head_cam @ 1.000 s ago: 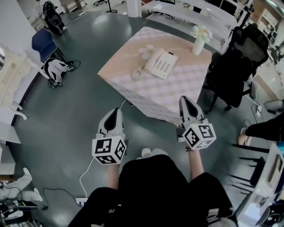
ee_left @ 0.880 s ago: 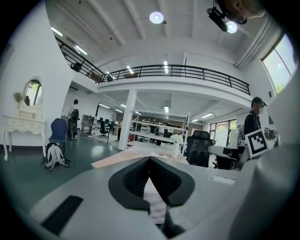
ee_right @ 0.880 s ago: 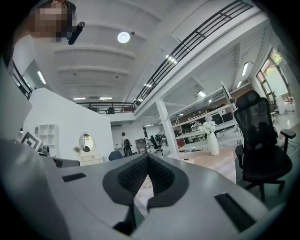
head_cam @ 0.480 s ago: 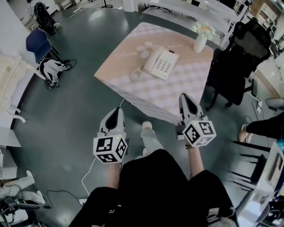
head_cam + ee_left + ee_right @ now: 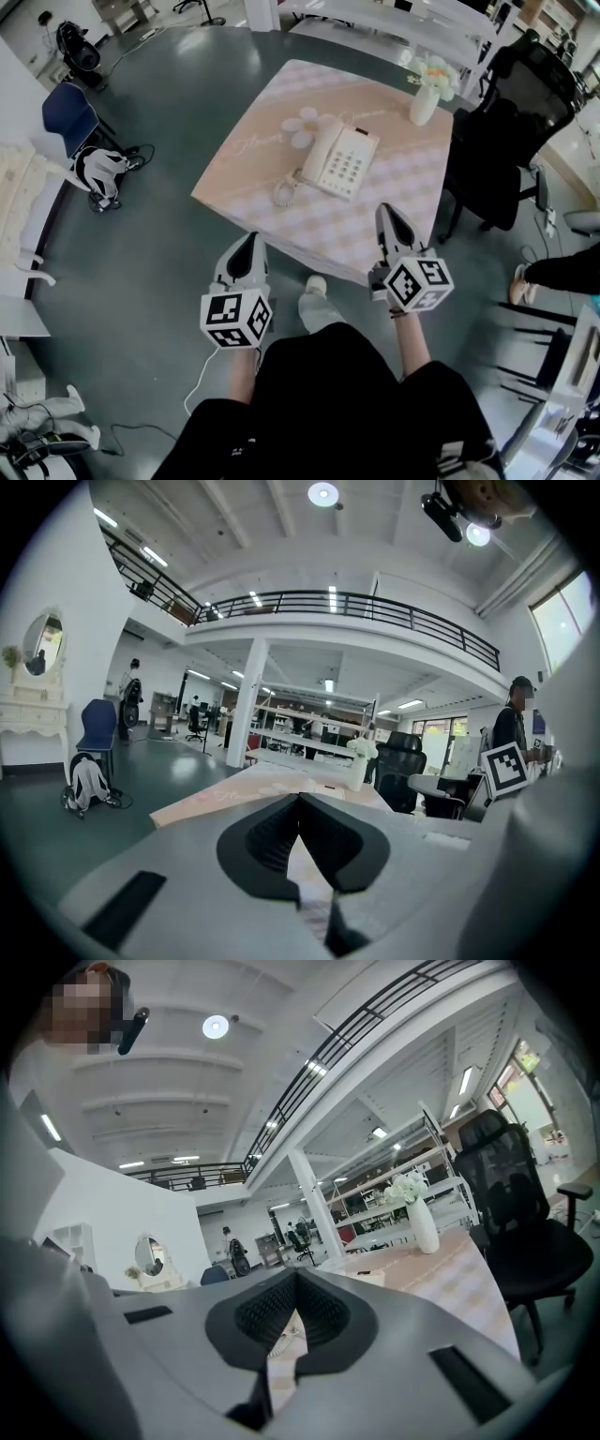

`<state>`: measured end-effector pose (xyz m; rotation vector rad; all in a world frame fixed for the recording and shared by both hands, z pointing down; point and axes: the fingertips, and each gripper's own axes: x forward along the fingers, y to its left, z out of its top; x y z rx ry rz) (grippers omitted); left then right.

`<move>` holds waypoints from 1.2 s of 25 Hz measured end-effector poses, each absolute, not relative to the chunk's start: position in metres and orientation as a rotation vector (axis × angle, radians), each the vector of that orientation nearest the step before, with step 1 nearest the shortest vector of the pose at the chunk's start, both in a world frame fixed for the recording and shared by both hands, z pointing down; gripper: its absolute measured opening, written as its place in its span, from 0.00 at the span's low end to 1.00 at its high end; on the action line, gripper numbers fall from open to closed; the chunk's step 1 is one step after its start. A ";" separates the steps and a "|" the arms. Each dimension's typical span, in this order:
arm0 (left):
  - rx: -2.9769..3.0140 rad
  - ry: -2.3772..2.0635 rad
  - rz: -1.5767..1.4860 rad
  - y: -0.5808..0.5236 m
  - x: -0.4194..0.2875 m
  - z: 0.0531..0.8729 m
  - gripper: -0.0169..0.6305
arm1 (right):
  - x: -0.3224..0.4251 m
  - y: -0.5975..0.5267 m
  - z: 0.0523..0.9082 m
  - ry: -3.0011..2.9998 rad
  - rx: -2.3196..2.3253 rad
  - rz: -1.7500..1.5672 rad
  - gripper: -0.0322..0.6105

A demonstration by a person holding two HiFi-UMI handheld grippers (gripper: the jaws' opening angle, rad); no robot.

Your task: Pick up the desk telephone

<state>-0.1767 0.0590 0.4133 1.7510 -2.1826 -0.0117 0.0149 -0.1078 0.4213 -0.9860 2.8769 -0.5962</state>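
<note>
The white desk telephone lies on the pink checked table, its handset on the left side and a coiled cord running off toward the near edge. My left gripper is shut and empty, short of the table's near edge. My right gripper is also shut and empty, its tip over the table's near right edge, a little way from the phone. In the left gripper view the closed tip points across the tabletop. In the right gripper view the shut tip faces the table, with the cord below it.
A white vase of flowers stands at the table's far right corner, and small white round items lie behind the phone. A black office chair is right of the table. A blue chair and a backpack are on the floor at left.
Both grippers have moved forward toward the table, staying shut. The table and phone now appear closer, and the right tip now overlaps the table's near edge.
</note>
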 end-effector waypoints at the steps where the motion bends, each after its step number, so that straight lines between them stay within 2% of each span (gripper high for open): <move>1: 1.754 -2.171 -0.009 0.051 -0.179 0.416 0.02 | 0.011 -0.114 0.425 2.876 -0.993 -0.611 0.04; 14: 1.846 -1.996 0.047 -0.061 -0.206 0.441 0.02 | -0.021 -0.187 0.451 2.845 -1.115 -0.714 0.04; 30: 1.891 -1.815 0.204 -0.135 -0.228 0.479 0.02 | -0.033 -0.229 0.496 2.820 -1.209 -0.905 0.04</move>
